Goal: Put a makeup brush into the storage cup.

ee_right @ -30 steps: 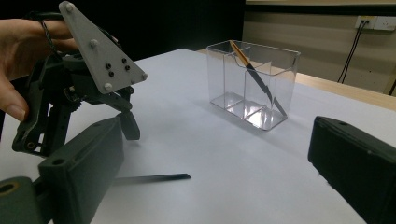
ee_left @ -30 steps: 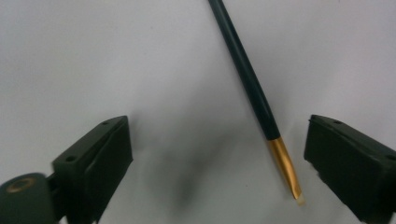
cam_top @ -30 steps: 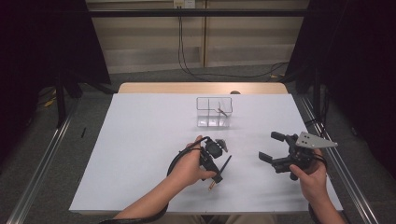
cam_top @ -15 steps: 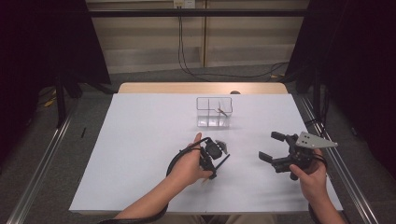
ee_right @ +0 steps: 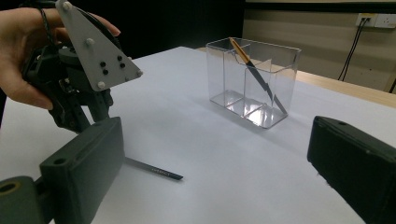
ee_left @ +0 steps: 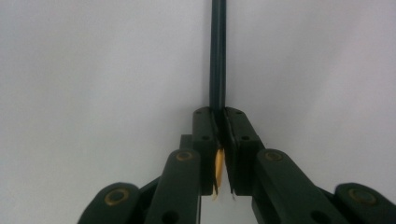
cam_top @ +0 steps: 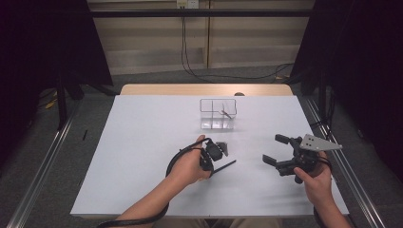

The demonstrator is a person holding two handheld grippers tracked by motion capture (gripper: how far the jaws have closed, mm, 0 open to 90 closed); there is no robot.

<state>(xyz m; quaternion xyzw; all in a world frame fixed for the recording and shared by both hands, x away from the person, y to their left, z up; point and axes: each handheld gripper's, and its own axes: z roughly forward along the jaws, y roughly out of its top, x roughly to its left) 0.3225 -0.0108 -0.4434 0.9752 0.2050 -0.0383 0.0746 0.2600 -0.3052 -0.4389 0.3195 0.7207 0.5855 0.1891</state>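
1. We see the left gripper (cam_top: pixel 219 154) low over the white-covered counter (cam_top: pixel 142 142), and its jaws have just been closing. They now stand pinched together on a slim dark pencil with a sharpened yellowish wood tip (ee_left: pixel 217 56).
2. In the left gripper view, the pencil's dark shaft runs straight away from the jaws over the white surface, while its sharpened tip sits back between the two black pads (ee_left: pixel 205 135), pointing toward the camera.
3. From the high view, we make out the pencil (cam_top: pixel 224 166) sticking out of the gripper toward the right, low over the counter; we cannot tell whether its free end touches the surface.
4. The right gripper (cam_top: pixel 278 151) hangs above the counter's right side, well apart from the left one. Its jaws stand wide open with nothing between them, and the grey three-cornered plate rides on top.
5. The right gripper view looks between those two open jaws: we spot the left hand (ee_right: pixel 18 51) wrapped around its gripper, the pencil's shaft (ee_right: pixel 154 170) reaching out over the counter.
6. Farther back stands a clear plastic box with inner dividers (cam_top: pixel 217 114), near the counter's middle. A second pencil with a yellowish end (ee_right: pixel 252 70) leans tilted inside it, tip up at the rim.
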